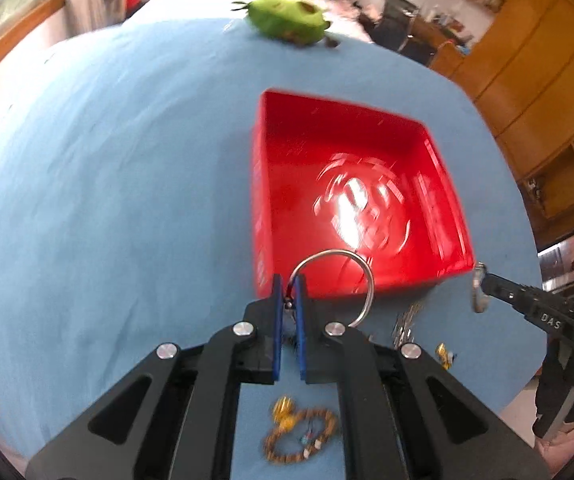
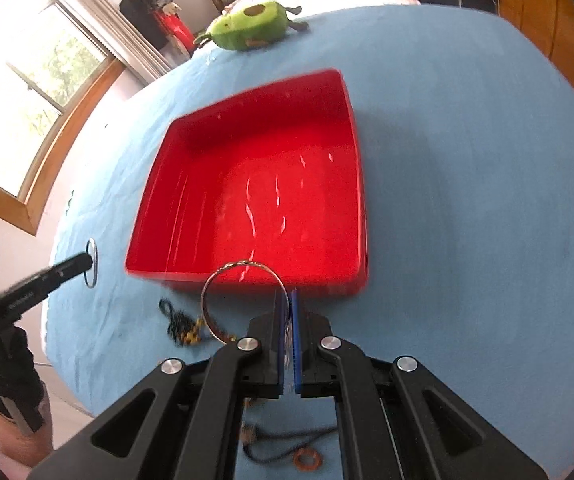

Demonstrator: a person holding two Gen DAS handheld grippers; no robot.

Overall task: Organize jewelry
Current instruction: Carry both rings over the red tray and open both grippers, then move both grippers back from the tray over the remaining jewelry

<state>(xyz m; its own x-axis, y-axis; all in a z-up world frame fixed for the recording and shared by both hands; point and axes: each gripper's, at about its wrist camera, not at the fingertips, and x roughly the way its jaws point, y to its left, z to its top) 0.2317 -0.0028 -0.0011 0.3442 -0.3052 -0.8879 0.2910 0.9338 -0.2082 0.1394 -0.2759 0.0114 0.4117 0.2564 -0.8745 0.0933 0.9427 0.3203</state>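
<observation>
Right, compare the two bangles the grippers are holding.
The left gripper pinches a plain, smooth silver bangle; the right gripper pinches a bangle with a twisted, textured top. The plain bangle loops to the right of its fingers, while the textured one loops to the left of its own. Both are thin open metal hoops, held at one end near the front edge of the red bin.

We see a red tray (image 1: 265,184), square, glossy and open-topped, lying flat on the blue cloth. A silver bangle (image 1: 361,270), thin and round, is raised at the tray's near edge, pinched at one side. A second bangle (image 2: 207,300), patterned, hangs likewise before the tray's near wall. A brown bead bracelet (image 1: 299,436) with a gold charm lies on the cloth, and a black cord (image 2: 177,322) lies just beside the tray.
</observation>
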